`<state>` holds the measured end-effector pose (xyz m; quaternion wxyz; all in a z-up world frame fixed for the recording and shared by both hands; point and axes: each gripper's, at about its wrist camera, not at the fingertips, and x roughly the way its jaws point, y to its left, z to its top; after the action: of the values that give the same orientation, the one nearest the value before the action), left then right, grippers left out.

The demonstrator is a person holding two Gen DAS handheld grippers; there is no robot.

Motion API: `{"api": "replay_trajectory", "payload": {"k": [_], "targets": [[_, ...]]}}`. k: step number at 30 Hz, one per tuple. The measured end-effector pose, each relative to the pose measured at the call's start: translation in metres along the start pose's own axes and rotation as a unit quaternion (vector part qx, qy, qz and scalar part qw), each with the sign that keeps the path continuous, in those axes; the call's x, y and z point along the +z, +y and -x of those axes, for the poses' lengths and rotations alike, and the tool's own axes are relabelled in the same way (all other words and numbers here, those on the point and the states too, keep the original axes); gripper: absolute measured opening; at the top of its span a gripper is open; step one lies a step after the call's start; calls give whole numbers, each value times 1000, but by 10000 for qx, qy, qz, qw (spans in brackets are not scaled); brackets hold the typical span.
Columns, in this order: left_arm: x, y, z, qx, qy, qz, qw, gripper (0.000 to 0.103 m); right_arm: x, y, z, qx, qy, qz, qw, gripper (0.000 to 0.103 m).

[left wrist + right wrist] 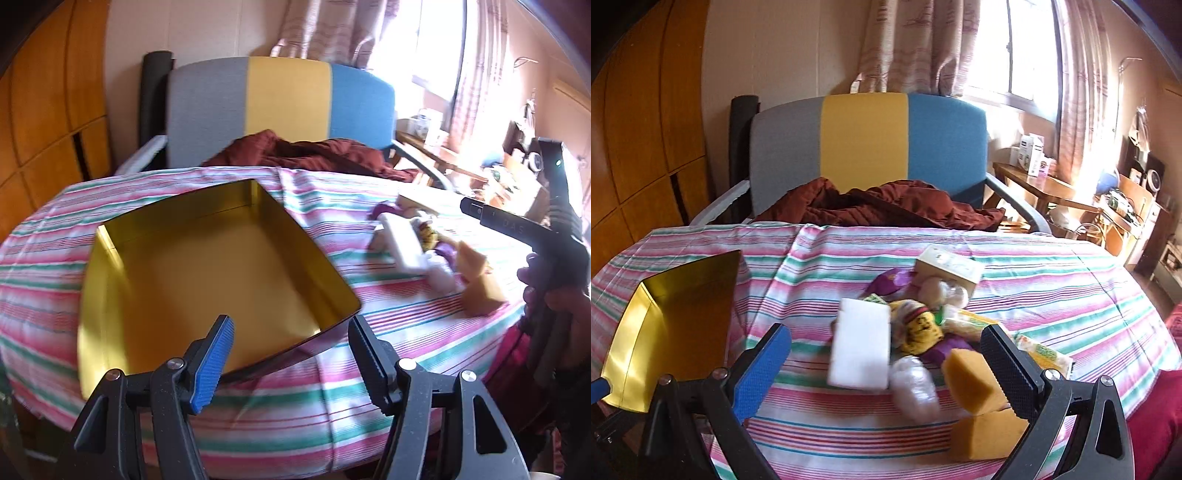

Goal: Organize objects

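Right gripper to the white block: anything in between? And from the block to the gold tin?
Nothing visible. The right gripper is open with the white block just ahead of its jaws. Between the block and the gold tin lies only bare striped cloth; the tin is open and empty.

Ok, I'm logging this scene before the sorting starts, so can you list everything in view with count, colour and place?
tin box: one, gold inside, empty, left on the table
tablecloth: one, pink, green and white stripes, covering the table
white block: one, white, left edge of the pile
sponges: two, orange, near side of the pile
cream box: one, cream, far side of the pile
wrapped items: several, yellow, purple and clear; count unclear, middle of the pile
chair: one, grey, yellow and blue, behind the table
cloth: one, dark red, crumpled on the chair seat
side table: one, wooden, by the window
left gripper: jaws open, over the tin's near corner
right gripper: jaws wide open, before the pile
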<state>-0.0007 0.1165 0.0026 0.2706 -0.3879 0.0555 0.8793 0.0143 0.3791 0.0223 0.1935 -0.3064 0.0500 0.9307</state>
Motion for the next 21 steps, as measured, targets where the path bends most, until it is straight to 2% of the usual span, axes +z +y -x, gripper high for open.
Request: {"api": "replay_trajectory", "payload": {"k": [8,11,15,17,21], "targets": [[27,-30,-28,-361,307,-190,9987,71,14,-100,-15,-737,144,-648,9951,103],[37,-46,-42,-407,460,-334,9976,71,15,-131,-23,-859,164,-976,9914,103],[50,-70,-62,-518,632,-507,9954,71,12,-159,-28,-829,145,-1520,9848,103],[57,-83,-75,-597,735,-592,9937,71,9,-168,-34,-673,269,-1825,9805,103],[70,-106,-103,-657,920,-675,9913,71,5,-174,-37,-551,341,-2060,9764,103]]}}
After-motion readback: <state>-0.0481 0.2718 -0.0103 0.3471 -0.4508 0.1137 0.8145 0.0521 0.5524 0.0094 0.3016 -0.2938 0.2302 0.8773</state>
